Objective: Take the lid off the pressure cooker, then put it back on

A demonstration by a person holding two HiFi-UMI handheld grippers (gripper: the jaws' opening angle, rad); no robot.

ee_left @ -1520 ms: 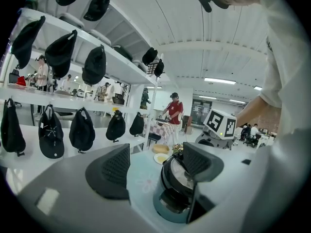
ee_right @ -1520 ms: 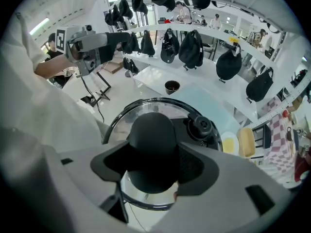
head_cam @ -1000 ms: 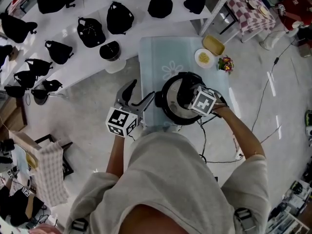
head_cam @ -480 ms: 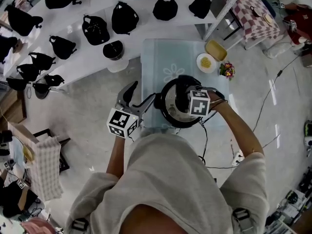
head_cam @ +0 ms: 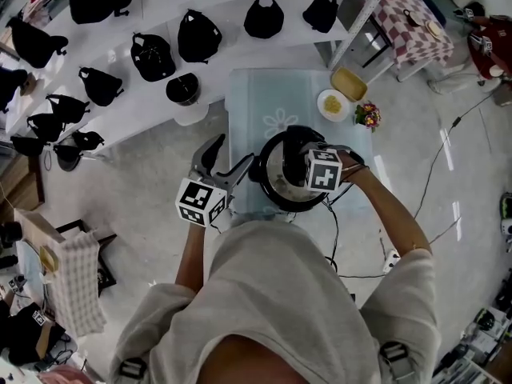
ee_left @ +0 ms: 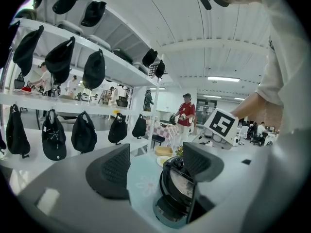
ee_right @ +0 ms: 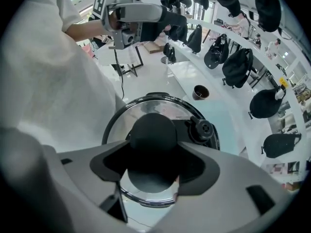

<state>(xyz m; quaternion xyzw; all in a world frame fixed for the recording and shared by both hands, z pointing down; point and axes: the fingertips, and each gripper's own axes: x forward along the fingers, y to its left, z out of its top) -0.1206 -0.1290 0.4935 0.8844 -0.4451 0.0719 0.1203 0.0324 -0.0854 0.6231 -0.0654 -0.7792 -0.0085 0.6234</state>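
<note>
The right tool (ee_right: pixel 154 165) pinches the black knob (ee_right: pixel 153 130) of the lid (ee_right: pixel 127 114), which lies over the pressure cooker (head_cam: pixel 276 184). The cooker stands close to the near edge of the pale blue worktop (head_cam: pixel 256 94). The left tool (ee_left: pixel 155 166) hangs spread and empty just off the cooker's left side. The worktop's far half is bare but for a plate (head_cam: pixel 331 103) and a yellow dish (head_cam: pixel 350 84) at its right corner.

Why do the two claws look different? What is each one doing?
The right claw is closed around the black knob of the lid, while the left claw is wide open and holds nothing. The right claw sits right above the pressure cooker, and the left claw hangs beside it. Both claws have the same grey shape.
</note>
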